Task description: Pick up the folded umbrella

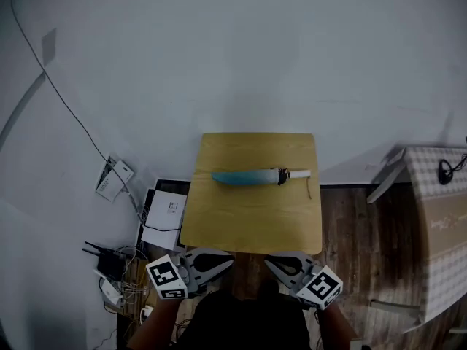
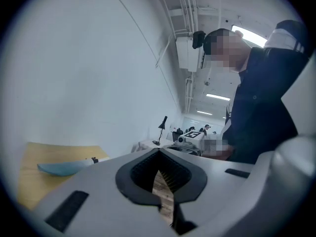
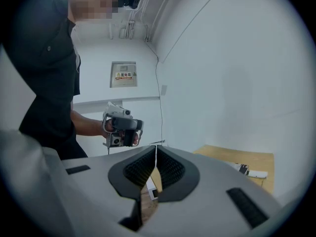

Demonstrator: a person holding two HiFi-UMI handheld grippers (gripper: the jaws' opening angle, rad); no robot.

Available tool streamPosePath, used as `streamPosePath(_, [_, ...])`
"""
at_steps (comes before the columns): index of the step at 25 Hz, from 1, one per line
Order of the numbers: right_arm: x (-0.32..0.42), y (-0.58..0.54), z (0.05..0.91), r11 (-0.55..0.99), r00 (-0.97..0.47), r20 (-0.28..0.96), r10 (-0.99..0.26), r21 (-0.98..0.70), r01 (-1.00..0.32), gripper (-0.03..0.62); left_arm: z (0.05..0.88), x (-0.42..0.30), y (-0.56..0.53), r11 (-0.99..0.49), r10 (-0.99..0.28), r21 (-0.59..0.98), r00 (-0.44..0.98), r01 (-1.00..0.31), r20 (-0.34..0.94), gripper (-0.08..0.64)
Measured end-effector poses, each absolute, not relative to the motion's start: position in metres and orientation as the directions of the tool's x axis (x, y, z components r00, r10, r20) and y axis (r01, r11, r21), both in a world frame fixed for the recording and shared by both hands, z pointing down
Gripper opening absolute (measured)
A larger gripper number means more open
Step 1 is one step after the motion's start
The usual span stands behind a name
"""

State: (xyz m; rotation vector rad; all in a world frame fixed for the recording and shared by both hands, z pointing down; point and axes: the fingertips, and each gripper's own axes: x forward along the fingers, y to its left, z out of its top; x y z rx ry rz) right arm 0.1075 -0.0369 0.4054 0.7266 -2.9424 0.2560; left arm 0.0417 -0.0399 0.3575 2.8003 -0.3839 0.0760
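A folded blue umbrella [image 1: 252,176] with a white handle lies across the far half of a small wooden table [image 1: 252,221], handle to the right. My left gripper [image 1: 229,262] and right gripper [image 1: 268,262] hover at the table's near edge with their tips turned toward each other, both well short of the umbrella. In the left gripper view the jaws meet at the tip [image 2: 159,151], shut on nothing, and the umbrella [image 2: 61,168] shows at far left. The right gripper [image 3: 156,146] is likewise shut and empty, with the umbrella's handle [image 3: 253,172] at far right.
A white wall rises behind the table. On the floor at left lie a white box [image 1: 164,221], a power strip [image 1: 113,179] and tangled cables [image 1: 117,279]. A piece of furniture under checked cloth [image 1: 438,224] stands to the right on the wooden floor.
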Motion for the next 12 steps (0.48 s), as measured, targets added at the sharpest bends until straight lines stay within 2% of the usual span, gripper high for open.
streamPosePath(7, [0.109,-0.067,0.424,0.878,-0.9,0.114,-0.42,-0.199,-0.435,0.02,0.374,0.045,-0.071,-0.887,-0.285,0.331,0.946,-0.322,0.156,0.003])
streamPosePath(12, [0.108,-0.095,0.437,0.871,-0.889,0.176,-0.423,-0.191,-0.453,0.02,0.397,0.036,-0.106,-0.876,-0.28,0.363,0.947,-0.318,0.154,0.003])
